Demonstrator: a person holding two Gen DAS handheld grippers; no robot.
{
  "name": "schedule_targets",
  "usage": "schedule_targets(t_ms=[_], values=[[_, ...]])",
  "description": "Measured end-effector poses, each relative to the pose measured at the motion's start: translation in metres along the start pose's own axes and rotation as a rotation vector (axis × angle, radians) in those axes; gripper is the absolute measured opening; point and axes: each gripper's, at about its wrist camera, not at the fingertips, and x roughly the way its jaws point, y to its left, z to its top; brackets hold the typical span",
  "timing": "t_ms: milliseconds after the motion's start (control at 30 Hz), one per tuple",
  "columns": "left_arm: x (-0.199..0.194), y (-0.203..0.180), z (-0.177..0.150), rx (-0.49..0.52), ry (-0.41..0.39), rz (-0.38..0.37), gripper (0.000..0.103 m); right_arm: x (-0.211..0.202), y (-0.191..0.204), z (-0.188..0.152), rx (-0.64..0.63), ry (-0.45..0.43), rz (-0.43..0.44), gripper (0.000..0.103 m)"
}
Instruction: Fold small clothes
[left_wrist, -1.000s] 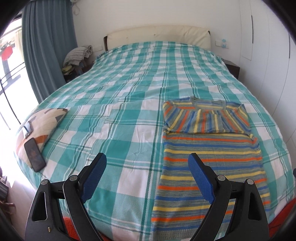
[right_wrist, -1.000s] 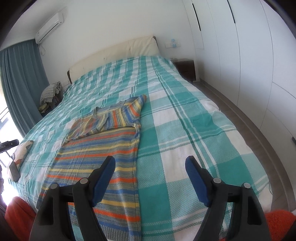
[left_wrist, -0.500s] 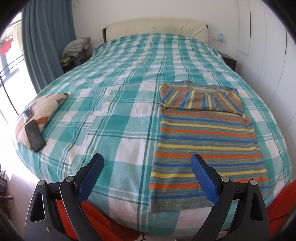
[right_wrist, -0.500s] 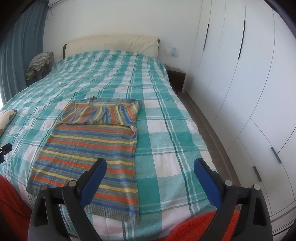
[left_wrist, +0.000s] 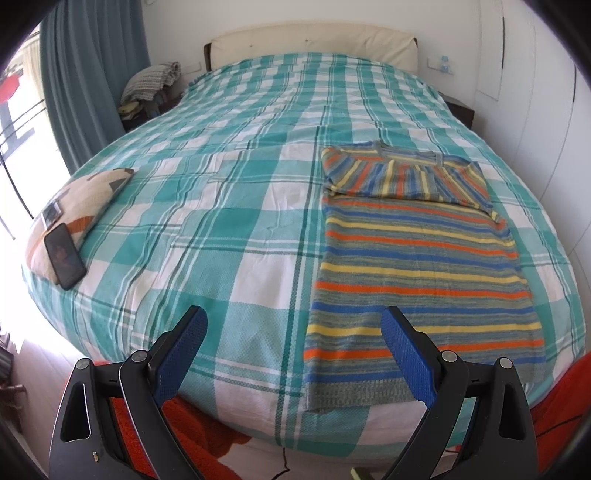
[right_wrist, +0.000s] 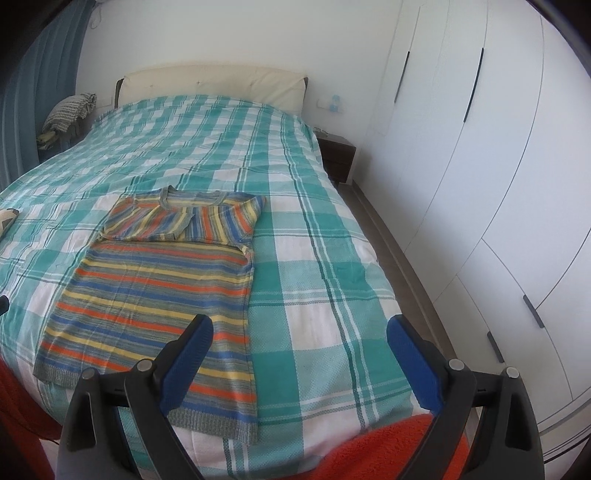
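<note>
A striped knit sweater in orange, blue, yellow and grey lies flat on the teal checked bed. Its sleeves are folded across the chest. It also shows in the right wrist view. My left gripper is open and empty, held above the foot of the bed, just left of the sweater's hem. My right gripper is open and empty, above the bed's foot, with its left finger over the hem's right corner.
A patterned pillow with a phone on it lies at the bed's left edge. White wardrobes and a nightstand stand to the right. Orange fabric lies below the bed's foot. A curtain hangs at left.
Both grippers have pulled back from the bed towards its foot and stayed open. The sweater has not moved.
</note>
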Motion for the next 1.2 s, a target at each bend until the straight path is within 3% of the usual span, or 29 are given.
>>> schedule_targets(t_ms=[367, 467, 533, 567, 633, 667, 733, 767, 800, 833, 900, 933, 1000, 1133, 1200], values=[[0.024, 0.001, -0.01, 0.007, 0.064, -0.005, 0.096, 0.004, 0.009, 0.004, -0.077, 0.004, -0.083, 0.094], [0.034, -0.004, -0.013, 0.042, 0.097, 0.035, 0.096, 0.015, 0.014, 0.003, -0.105, 0.012, -0.11, 0.094], [0.031, -0.014, -0.014, 0.107, 0.061, 0.073, 0.096, 0.023, 0.018, 0.002, -0.127, 0.027, -0.073, 0.094], [0.026, -0.02, -0.015, 0.146, 0.025, 0.101, 0.096, 0.026, 0.019, 0.001, -0.113, 0.033, 0.012, 0.094], [0.017, -0.031, -0.013, 0.198, -0.01, 0.11, 0.096, 0.037, 0.014, 0.001, -0.006, 0.099, 0.293, 0.094], [0.012, -0.032, -0.011, 0.18, -0.01, 0.027, 0.096, 0.042, 0.015, -0.001, 0.041, 0.126, 0.362, 0.094], [0.004, -0.025, -0.003, 0.059, 0.017, -0.292, 0.099, 0.049, 0.019, -0.004, 0.114, 0.148, 0.559, 0.094], [0.004, -0.02, -0.002, -0.002, 0.03, -0.392, 0.1, 0.055, 0.022, -0.005, 0.167, 0.18, 0.692, 0.094], [0.004, -0.019, 0.0, -0.037, 0.04, -0.4, 0.1, 0.06, 0.025, -0.007, 0.213, 0.205, 0.765, 0.094], [0.006, -0.022, 0.002, -0.025, 0.041, -0.324, 0.1, 0.059, 0.032, -0.006, 0.185, 0.201, 0.67, 0.094], [0.008, -0.032, 0.002, 0.084, -0.004, -0.09, 0.099, 0.049, 0.056, -0.004, -0.069, 0.114, 0.233, 0.096], [0.01, -0.035, 0.0, 0.133, -0.028, 0.0, 0.099, 0.047, 0.062, -0.006, -0.142, 0.061, 0.112, 0.096], [0.019, -0.034, -0.004, 0.168, -0.022, 0.068, 0.099, 0.048, 0.055, -0.004, -0.131, 0.065, 0.083, 0.096], [0.034, -0.021, -0.01, 0.115, 0.038, 0.029, 0.099, 0.057, 0.043, -0.001, -0.113, 0.091, 0.042, 0.096], [0.046, -0.017, -0.014, 0.117, 0.085, 0.027, 0.099, 0.063, 0.039, -0.003, -0.118, 0.107, 0.062, 0.096]])
